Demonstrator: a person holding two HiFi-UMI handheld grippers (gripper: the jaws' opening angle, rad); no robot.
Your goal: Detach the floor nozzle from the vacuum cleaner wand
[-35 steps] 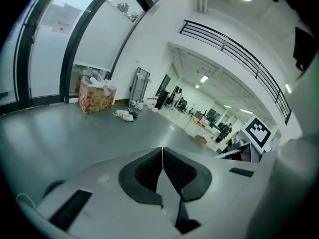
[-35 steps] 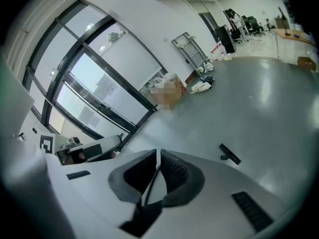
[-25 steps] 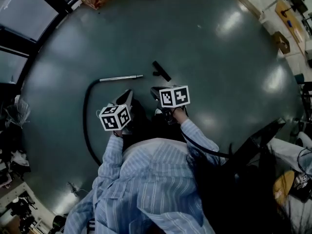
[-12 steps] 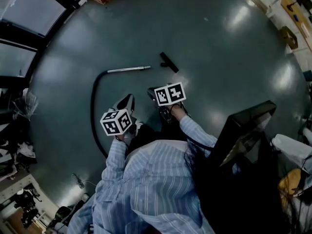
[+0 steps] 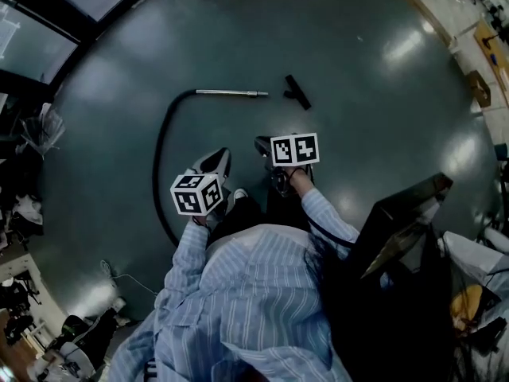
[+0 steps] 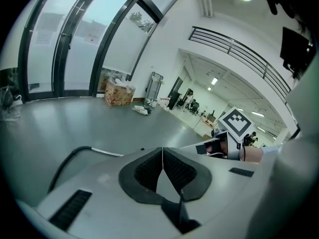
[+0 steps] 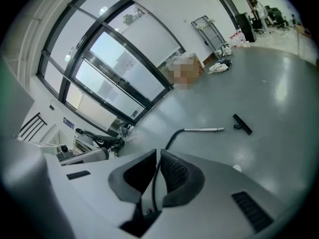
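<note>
One wand (image 5: 232, 93), one nozzle (image 5: 297, 91), one hose (image 5: 157, 169)

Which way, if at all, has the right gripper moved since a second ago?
Yes. In the head view the right gripper has backed away from the floor nozzle; their gap widened.

text: none readable | labels: none | numbers: none | signs: none

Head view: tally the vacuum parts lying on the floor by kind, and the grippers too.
Metal wand: 1
Black hose: 1
Floor nozzle, apart from the wand: 1
Grippers, left gripper and right gripper: 2
Total: 5
</note>
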